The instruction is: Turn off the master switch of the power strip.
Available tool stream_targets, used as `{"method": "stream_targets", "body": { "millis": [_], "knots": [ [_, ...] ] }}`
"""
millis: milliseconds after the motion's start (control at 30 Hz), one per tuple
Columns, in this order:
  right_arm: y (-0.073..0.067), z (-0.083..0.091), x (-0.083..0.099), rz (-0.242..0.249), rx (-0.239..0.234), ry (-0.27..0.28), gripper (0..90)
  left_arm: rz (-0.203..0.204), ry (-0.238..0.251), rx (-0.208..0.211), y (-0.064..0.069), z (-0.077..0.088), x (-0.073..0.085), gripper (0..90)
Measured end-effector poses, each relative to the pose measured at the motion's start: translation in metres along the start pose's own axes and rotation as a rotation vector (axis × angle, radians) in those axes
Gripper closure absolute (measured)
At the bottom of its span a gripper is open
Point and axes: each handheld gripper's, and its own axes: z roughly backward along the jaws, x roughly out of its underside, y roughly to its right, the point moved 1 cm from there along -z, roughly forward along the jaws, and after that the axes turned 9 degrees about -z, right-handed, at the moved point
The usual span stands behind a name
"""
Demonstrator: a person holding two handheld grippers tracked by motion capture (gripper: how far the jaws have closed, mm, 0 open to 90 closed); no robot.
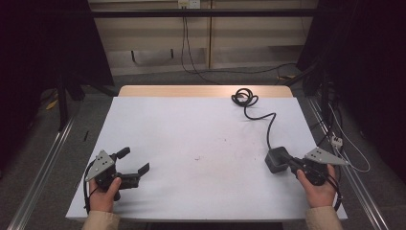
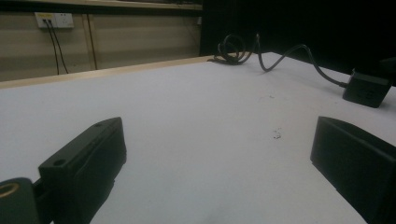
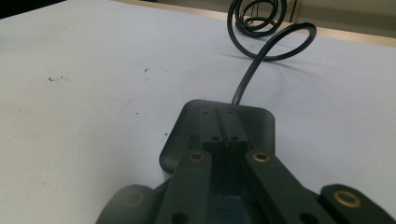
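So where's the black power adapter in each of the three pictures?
High view: power adapter lower right on the table, at the right gripper tips.
Left gripper view: far right edge, mid-height.
Right gripper view: centre, under the closed jaws.
Shared landmark: its coiled cable near the table's far edge.

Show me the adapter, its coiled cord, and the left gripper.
adapter (image 1: 276,159), high view, top face.
cord (image 1: 244,97), high view, coil at the far edge.
left gripper (image 1: 133,160), high view, gap between its tips.
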Motion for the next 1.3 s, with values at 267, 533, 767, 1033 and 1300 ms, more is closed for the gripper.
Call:
{"method": "stream_targets", "body": {
  "millis": [267, 533, 767, 1033, 1300],
  "knots": [
    [-0.0032, -0.0002, -0.0018, 0.017, 0.02, -0.017, 90.0, 0.004, 0.003, -0.001, 0.0002, 0.0001, -0.0001, 3.2],
    [-0.0035, -0.0003, -0.0017, 0.018, 0.023, -0.019, 90.0, 0.005, 0.005, -0.002, 0.0006, 0.0004, -0.0004, 3.2],
    [-0.0035, -0.0002, -0.0017, 0.016, 0.023, -0.02, 90.0, 0.005, 0.007, -0.004, 0.0002, 0.0008, -0.0004, 3.2],
    [-0.0026, -0.0003, -0.0016, 0.008, 0.02, -0.019, 90.0, 0.004, 0.009, -0.003, 0.0006, 0.0005, -0.0004, 3.2],
    [-0.0027, -0.0007, -0.0011, 0.018, 0.022, -0.025, 90.0, 0.003, 0.011, -0.003, 0.0007, 0.0009, -0.0008, 3.2]
  ]
}}
